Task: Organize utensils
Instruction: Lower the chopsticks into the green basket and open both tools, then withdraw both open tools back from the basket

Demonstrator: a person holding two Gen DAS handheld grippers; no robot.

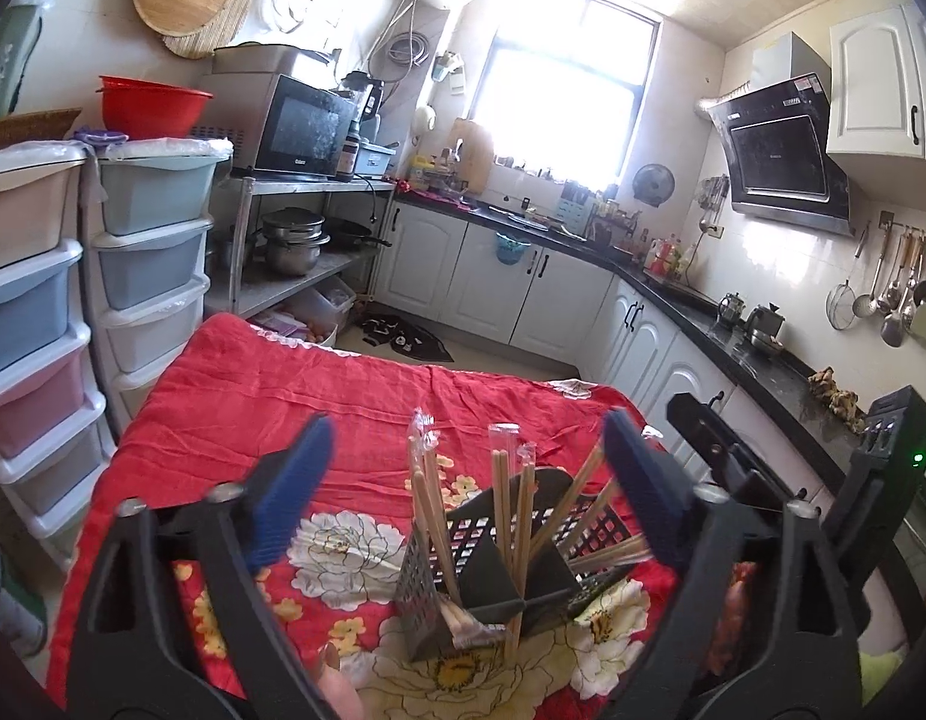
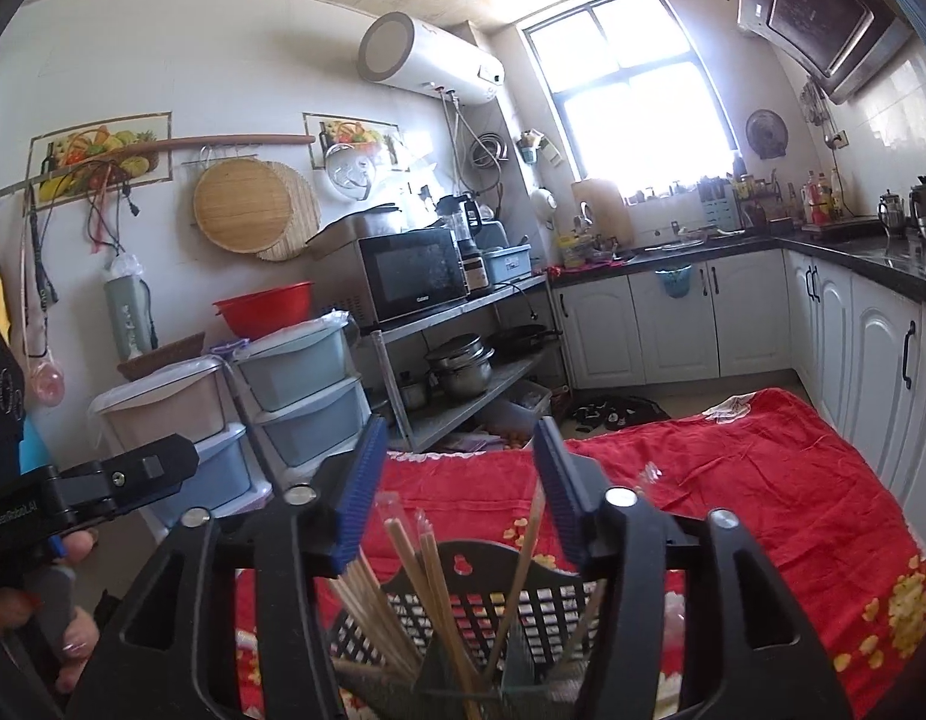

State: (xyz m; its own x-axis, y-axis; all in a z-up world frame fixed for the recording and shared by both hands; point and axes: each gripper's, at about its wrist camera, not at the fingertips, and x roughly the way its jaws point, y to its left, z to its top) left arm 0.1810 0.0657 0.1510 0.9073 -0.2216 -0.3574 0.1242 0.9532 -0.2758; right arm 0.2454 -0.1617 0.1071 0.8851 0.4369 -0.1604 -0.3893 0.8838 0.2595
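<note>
Fingers of left gripper (image 1: 463,480): spread wide, holding nothing, flanking the holder. Right gripper (image 2: 457,483): fingers moderately apart, likewise empty, above the same holder.

Tabletop (image 1: 295,396): red floral cloth; no loose utensils visible on it.

Black perforated holder (image 1: 493,570): standing near the tabletop's near edge, divided into compartments.

Chopsticks (image 1: 508,510): wooden, several in clear sleeves, upright or leaning inside the holder. Judged largely sorted; straightening may remain.

Left view alone shows the compartment dividers; right view alone shows the holder's cut-out rim (image 2: 463,564).
</note>
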